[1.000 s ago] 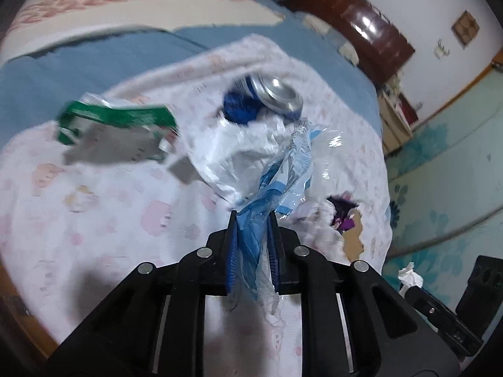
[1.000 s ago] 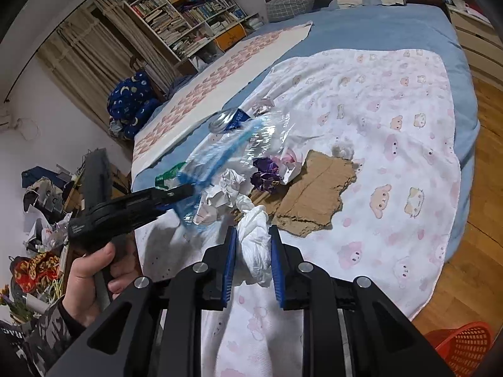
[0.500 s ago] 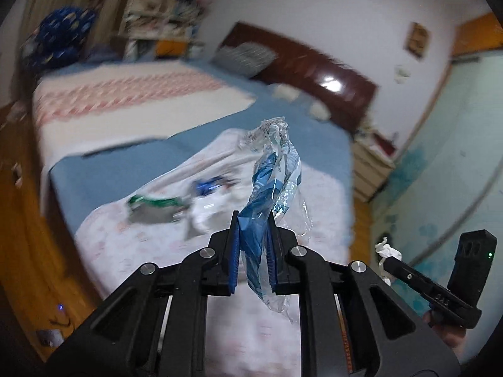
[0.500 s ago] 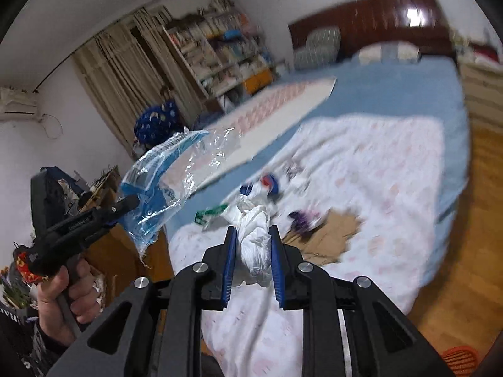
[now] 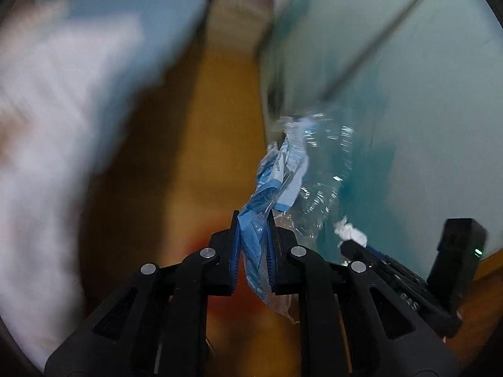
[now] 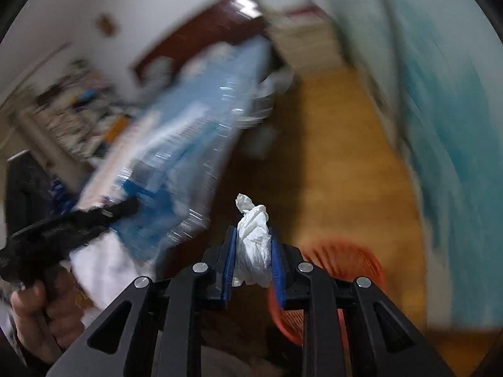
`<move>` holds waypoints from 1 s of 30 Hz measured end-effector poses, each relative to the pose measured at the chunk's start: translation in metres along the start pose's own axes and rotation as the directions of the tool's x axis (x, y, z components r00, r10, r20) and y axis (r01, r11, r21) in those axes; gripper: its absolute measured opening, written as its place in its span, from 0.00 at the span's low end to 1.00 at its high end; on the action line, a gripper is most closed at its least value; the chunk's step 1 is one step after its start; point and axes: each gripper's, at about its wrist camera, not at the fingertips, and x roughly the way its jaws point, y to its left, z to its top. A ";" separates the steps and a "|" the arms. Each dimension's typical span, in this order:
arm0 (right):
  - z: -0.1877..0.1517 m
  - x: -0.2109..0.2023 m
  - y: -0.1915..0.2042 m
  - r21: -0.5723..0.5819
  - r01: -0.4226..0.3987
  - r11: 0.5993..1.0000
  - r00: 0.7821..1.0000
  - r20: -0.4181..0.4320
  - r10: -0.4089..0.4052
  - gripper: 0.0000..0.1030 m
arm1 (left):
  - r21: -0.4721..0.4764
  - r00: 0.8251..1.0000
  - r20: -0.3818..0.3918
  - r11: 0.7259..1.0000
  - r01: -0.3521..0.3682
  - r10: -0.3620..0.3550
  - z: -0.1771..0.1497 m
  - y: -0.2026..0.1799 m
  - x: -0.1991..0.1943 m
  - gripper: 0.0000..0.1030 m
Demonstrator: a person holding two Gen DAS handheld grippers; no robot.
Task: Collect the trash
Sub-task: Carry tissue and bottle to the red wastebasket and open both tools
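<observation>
My left gripper point(image 5: 252, 220) is shut on a blue and clear plastic wrapper point(image 5: 283, 176) that hangs up and out from the jaws. My right gripper point(image 6: 252, 235) is shut on a crumpled white tissue point(image 6: 253, 245). In the left wrist view the right gripper point(image 5: 345, 242) shows at lower right with the tissue point(image 5: 350, 234). In the right wrist view the left gripper point(image 6: 125, 209) shows at left with the blurred wrapper point(image 6: 176, 163). A red plastic basket point(image 6: 352, 260) sits on the floor just beyond and right of my right gripper. Both views are motion-blurred.
The bed point(image 5: 63, 94) with its white and blue covers lies to the left. Wooden floor point(image 6: 339, 157) runs between the bed and a teal wall point(image 5: 424, 94). A dark headboard point(image 6: 201, 34) and bookshelves point(image 6: 69, 113) stand far back.
Both grippers have swung away from the bed toward the floor and teal wall, each still holding its trash. The red basket has come into the right wrist view.
</observation>
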 end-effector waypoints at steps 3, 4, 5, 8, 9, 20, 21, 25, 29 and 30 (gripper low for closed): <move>-0.044 0.039 -0.064 0.094 0.097 0.991 0.988 -0.129 -0.085 0.21 | -0.087 0.954 -0.294 0.992 -0.091 0.062 -0.032 0.014 0.099 0.12; -0.060 0.053 -0.080 0.117 0.121 0.986 0.980 -0.173 -0.100 0.21 | -0.035 0.929 -0.343 0.986 -0.164 0.142 -0.040 0.015 0.119 0.12; -0.070 0.064 -0.089 0.132 0.134 0.982 0.974 -0.202 -0.106 0.21 | 0.027 0.915 -0.345 0.976 -0.214 0.210 -0.044 0.013 0.127 0.12; -0.095 0.094 -0.102 0.161 0.157 0.974 0.960 -0.256 -0.113 0.21 | 0.161 0.881 -0.331 0.940 -0.299 0.337 -0.054 0.004 0.145 0.12; -0.100 0.101 -0.103 0.169 0.155 0.973 0.960 -0.259 -0.108 0.21 | 0.171 0.873 -0.338 0.935 -0.312 0.353 -0.056 0.007 0.149 0.12; -0.086 0.133 -0.094 0.137 0.137 0.981 0.956 -0.278 -0.095 0.21 | 0.189 0.854 -0.366 0.928 -0.320 0.369 -0.055 -0.006 0.159 0.12; -0.086 0.134 -0.093 0.134 0.141 0.981 0.954 -0.282 -0.099 0.21 | 0.193 0.857 -0.360 0.928 -0.319 0.369 -0.055 -0.007 0.158 0.12; -0.084 0.136 -0.095 0.126 0.171 0.977 0.951 -0.282 -0.130 0.46 | 0.209 0.856 -0.361 0.927 -0.312 0.369 -0.056 -0.012 0.157 0.17; -0.083 0.123 -0.107 0.192 0.208 0.959 0.957 -0.244 -0.159 0.80 | 0.253 0.830 -0.353 0.898 -0.360 0.432 -0.056 -0.015 0.153 0.64; -0.081 0.117 -0.111 0.211 0.216 0.953 0.958 -0.236 -0.164 0.80 | 0.247 0.834 -0.347 0.900 -0.359 0.428 -0.055 -0.015 0.149 0.64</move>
